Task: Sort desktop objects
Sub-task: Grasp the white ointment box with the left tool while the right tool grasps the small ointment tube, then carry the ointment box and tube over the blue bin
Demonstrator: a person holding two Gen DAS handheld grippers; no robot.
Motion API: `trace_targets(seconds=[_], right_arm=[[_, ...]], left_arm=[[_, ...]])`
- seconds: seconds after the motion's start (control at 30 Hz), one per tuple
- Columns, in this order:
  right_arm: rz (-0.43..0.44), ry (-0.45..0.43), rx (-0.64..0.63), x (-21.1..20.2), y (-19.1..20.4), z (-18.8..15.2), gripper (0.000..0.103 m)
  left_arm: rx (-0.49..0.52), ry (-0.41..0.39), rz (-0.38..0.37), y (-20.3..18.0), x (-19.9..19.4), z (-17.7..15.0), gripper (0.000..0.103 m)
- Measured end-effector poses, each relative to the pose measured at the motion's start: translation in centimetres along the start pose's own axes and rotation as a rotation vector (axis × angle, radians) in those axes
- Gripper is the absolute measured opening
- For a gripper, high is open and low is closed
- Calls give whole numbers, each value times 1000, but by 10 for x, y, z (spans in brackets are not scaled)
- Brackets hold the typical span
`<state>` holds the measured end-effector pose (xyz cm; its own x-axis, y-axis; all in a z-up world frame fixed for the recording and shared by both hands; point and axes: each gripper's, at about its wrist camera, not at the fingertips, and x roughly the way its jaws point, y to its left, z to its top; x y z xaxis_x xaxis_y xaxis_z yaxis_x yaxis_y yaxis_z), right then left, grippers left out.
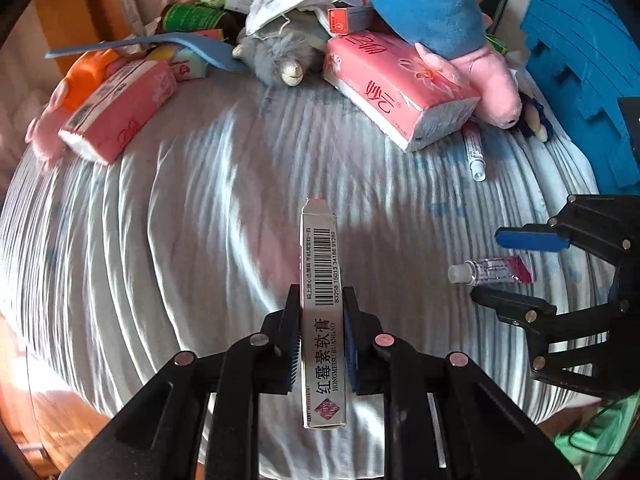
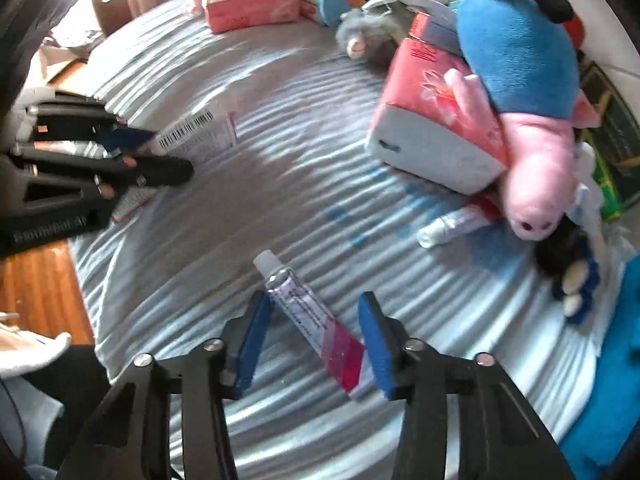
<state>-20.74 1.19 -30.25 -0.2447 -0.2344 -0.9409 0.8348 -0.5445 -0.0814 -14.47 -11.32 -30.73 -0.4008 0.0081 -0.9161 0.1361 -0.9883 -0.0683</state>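
Note:
My left gripper (image 1: 321,294) is shut on a narrow white ointment box (image 1: 320,248) with a barcode and black Chinese lettering, held lengthwise above the striped cloth. The right wrist view shows the same gripper (image 2: 170,152) and box (image 2: 196,132) at the left. A small clear tube (image 2: 308,316) with a white cap and a red-pink end lies slantwise on the cloth between the blue pads (image 2: 252,340) of my right gripper (image 2: 314,300). The jaws stand apart around it, with small gaps showing in the left wrist view, where the tube (image 1: 492,270) lies between that gripper's fingers (image 1: 486,266).
At the back lies a heap: two pink tissue packs (image 1: 396,88) (image 1: 116,112), a blue-and-pink plush (image 1: 440,12), a grey plush (image 1: 280,56), small boxes and a green can (image 1: 192,16). A second white tube (image 1: 474,152) lies beside the pack. A blue slotted object (image 1: 580,68) stands at the right.

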Motion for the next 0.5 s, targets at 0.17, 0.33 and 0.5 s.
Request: trace_targets(seconds=[0.17, 0.33, 0.5], right_arm=[[48, -16, 22, -1, 0, 0, 18], [94, -53, 97, -14, -7, -3, 18], [76, -134, 157, -54, -19, -11, 18]], left_arm=[[-56, -19, 32, -13, -10, -8, 18], [-79, -58, 50, -21, -30, -8, 18], [-72, -133, 62, -26, -58, 12, 18]])
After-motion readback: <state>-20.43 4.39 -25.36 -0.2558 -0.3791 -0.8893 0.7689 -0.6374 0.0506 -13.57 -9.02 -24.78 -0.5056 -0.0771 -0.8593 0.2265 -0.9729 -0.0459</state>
